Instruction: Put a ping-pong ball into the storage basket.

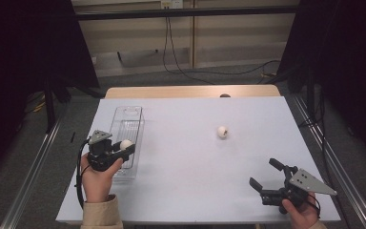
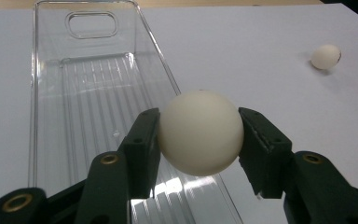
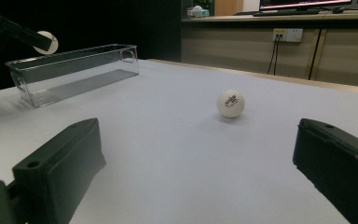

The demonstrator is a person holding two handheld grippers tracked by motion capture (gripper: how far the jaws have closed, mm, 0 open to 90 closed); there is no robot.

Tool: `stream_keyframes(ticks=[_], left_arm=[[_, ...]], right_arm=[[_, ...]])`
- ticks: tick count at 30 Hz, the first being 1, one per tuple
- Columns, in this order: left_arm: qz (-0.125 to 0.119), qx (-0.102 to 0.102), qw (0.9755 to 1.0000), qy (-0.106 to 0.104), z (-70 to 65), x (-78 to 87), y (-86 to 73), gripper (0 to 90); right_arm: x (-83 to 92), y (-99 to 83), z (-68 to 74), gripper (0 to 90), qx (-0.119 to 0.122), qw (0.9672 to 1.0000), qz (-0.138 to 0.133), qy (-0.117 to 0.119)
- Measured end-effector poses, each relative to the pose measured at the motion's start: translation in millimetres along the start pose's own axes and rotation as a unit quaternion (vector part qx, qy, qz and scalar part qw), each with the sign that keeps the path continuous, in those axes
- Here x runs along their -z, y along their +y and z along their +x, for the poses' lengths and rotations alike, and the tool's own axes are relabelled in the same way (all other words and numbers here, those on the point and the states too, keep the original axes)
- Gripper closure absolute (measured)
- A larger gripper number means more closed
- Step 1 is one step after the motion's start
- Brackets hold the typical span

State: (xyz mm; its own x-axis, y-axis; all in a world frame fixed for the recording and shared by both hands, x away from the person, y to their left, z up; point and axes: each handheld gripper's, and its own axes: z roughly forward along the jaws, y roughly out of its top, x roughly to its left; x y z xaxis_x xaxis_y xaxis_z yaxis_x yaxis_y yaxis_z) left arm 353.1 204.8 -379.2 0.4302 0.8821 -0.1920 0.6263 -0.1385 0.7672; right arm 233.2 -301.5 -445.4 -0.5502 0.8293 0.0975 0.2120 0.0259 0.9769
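My left gripper (image 1: pixel 125 144) is shut on a white ping-pong ball (image 2: pixel 200 132), pads pressing both its sides. It holds the ball above the right rim of a clear plastic bin (image 1: pixel 127 125) at the table's left; the bin (image 2: pixel 98 116) has nothing in it. The held ball (image 3: pixel 45 42) hangs over the bin's (image 3: pixel 74 70) near end in the right gripper view. A second white ball (image 1: pixel 222 131) lies on the white table, right of centre (image 3: pixel 230 103). My right gripper (image 1: pixel 266 174) rests at the front right, jaws wide open and bare, pointed toward that ball.
The white table sheet (image 1: pixel 195 157) spreads between bin and loose ball. Beyond the far wooden edge (image 1: pixel 190 90) lies floor with black cables (image 1: pixel 171 57). Metal rails (image 1: pixel 33 162) flank the table on both sides.
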Motion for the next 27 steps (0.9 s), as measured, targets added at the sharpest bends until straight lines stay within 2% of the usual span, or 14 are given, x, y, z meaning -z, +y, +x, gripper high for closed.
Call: stream_keyframes(ticks=[27], left_arm=[[0.006,0.003,0.9998,0.017,6.5,-3.3,-4.8,51.1]], right_arm=[[0.1,0.0,0.0,0.8,0.001,1.0,0.001,0.001]])
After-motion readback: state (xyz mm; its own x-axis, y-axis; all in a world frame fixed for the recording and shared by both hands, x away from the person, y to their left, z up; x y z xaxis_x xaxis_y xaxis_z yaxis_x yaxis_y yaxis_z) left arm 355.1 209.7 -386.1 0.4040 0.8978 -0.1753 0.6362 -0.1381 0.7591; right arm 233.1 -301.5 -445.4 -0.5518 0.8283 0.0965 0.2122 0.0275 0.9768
